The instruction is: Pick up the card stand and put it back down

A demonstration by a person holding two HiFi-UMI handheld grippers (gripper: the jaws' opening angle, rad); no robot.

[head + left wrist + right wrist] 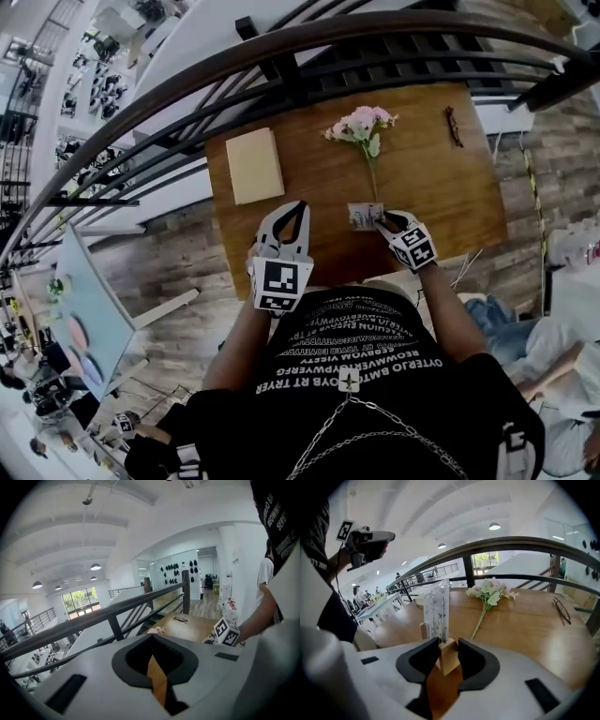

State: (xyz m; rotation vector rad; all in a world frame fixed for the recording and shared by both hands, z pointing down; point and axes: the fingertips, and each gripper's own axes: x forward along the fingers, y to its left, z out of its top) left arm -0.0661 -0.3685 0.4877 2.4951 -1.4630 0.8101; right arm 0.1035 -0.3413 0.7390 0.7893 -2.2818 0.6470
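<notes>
Two tongs noted. Right tongs (447,645) are clamped on the wooden base of the card stand (436,609), which is upright and low over the near part of the tabletop (525,630). Whether the base touches the wood cannot be told. Left tongs (151,637) are together, empty and raised off to the side. Just beyond the stand lies a flower sprig (490,590); farther off, spectacles (561,610). Judgement: stand in hand, set-down pending. Next move calls for seating the base flat, then parting the tongs and withdrawing without tipping the tall card.
</notes>
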